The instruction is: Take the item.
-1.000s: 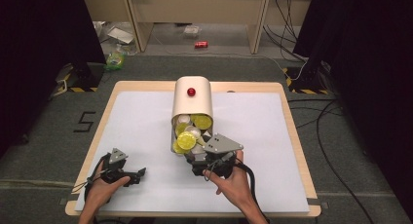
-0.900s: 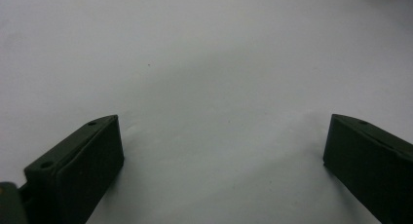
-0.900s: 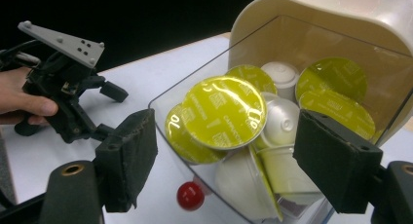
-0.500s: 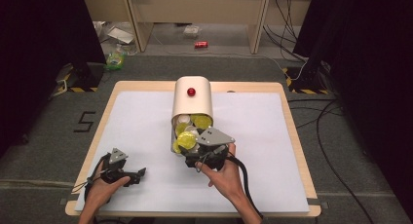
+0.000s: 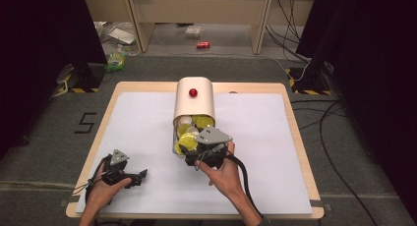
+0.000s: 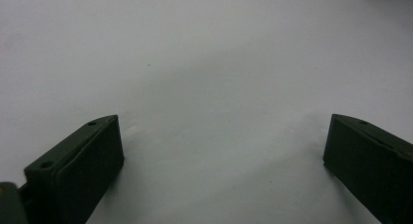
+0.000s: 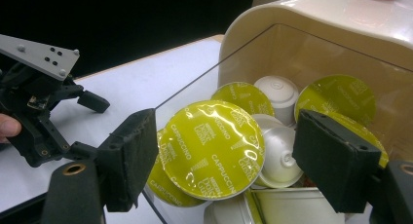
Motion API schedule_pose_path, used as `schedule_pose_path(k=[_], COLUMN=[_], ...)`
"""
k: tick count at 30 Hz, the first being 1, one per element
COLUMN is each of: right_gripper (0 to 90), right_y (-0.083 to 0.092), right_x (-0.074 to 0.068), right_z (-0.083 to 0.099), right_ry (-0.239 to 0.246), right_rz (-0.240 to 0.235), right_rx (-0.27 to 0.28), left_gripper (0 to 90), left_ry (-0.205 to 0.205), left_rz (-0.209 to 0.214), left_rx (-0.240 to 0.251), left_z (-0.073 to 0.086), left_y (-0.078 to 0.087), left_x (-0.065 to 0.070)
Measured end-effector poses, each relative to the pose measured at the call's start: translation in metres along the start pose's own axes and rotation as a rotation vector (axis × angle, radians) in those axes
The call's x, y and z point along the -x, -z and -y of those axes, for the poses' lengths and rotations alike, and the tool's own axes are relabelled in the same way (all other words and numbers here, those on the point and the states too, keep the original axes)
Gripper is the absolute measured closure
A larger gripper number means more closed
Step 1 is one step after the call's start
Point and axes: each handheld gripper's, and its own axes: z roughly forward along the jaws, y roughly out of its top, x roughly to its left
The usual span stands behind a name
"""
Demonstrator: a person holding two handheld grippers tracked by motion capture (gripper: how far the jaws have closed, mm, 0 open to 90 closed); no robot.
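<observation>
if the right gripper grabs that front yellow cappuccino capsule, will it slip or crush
The cappuccino capsule looks small and hollow, so probably light. Its glossy foil lid could slip or dent under the right gripper pads, so a gentle rim grip seems safer. Lifting it may shift neighbouring capsules piled in the container.

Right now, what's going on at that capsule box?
A person works two handheld grippers over a white table. The right gripper is at the open front of the cream capsule dispenser, its jaws apart on either side of a yellow-lidded cappuccino capsule; whether the pads press on it is unclear. More yellow and white capsules lie behind. The left gripper rests open on the table, holding nothing.
</observation>
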Motion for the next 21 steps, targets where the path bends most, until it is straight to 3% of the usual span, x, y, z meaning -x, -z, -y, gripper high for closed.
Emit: schedule_pose_path(k=[18,21], right_gripper=[26.3,30.0], right_y=[-0.015,-0.015], right_x=[-0.004,-0.005], right_z=[0.002,0.001], right_ry=[0.035,0.038], right_rz=[0.018,0.021], right_rx=[-0.043,-0.042], left_gripper=[0.1,0.1], left_ry=[0.001,0.001], left_rz=[0.001,0.000], left_rx=[0.000,0.000], left_z=[0.000,0.000], left_y=[0.000,0.000], left_x=[0.000,0.000])
